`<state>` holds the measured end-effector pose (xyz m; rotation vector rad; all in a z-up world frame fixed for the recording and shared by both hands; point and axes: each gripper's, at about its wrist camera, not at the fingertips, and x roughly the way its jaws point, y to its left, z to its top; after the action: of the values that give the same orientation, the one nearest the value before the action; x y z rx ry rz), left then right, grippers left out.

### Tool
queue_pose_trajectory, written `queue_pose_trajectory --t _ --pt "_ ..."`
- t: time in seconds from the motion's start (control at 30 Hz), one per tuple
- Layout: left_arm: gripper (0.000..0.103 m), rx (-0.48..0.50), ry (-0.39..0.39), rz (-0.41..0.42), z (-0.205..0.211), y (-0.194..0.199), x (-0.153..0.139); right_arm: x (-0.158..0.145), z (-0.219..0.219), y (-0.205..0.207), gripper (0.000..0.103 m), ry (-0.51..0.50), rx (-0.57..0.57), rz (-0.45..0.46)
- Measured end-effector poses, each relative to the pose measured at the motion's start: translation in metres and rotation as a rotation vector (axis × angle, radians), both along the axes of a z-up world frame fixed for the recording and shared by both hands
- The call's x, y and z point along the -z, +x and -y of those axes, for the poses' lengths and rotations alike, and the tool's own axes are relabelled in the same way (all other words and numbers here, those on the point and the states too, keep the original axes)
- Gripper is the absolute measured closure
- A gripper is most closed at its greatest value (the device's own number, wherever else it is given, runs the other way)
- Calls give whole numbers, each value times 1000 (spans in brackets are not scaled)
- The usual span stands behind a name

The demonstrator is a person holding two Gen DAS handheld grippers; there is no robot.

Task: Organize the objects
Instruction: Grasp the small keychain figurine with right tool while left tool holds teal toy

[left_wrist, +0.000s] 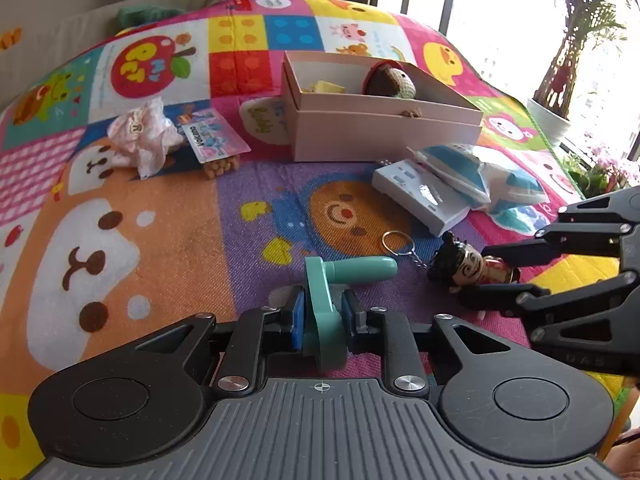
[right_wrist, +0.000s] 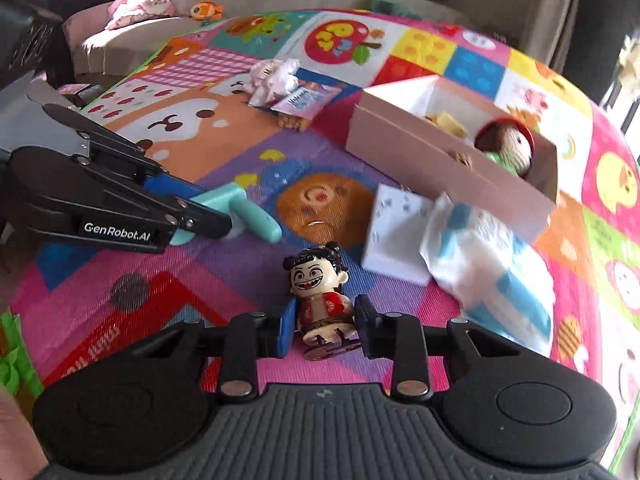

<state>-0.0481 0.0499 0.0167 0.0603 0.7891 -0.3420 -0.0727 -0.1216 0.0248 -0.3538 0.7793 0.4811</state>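
The teal crank handle (left_wrist: pixel 326 308) sits low in the middle of the left wrist view, its flat arm between the blue pads of the left gripper (left_wrist: pixel 322 312); the fingers look clenched on it, though a sliver of gap shows on the right pad, and its rounded grip pokes toward the keyring. To its right, the figurine keychain (right_wrist: pixel 320 300) lies on the play mat (left_wrist: pixel 180 220), bracketed by the right gripper (right_wrist: pixel 324 328), whose fingers are released, with space on both sides of the doll's body. The metal ring (left_wrist: pixel 396 242) and chain trail off from its head.

Beyond both, at upper centre of the left view, the pink box (left_wrist: pixel 384 128) stands open and already holds a knitted doll (left_wrist: pixel 390 80) and something yellow. Nearer lie a white device (left_wrist: pixel 420 196), a blue-and-white pack (left_wrist: pixel 480 176), a snack packet (left_wrist: pixel 218 142) and crumpled paper (left_wrist: pixel 144 136).

This reads as the pick-up step: the right fingers would need to clamp the figurine squarely, then both toys would be carried up and over the box rim.
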Motion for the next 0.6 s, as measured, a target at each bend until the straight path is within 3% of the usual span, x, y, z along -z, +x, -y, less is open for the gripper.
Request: queue_pose_trajectory --t 0.37,0.6 --pt "80 -35 -15 -3 0 1 0 0 -1 13 74 12 -11 -2" --pt "81 -63 -22 16 3 -2 2 -51 42 3 75 153 38 9"
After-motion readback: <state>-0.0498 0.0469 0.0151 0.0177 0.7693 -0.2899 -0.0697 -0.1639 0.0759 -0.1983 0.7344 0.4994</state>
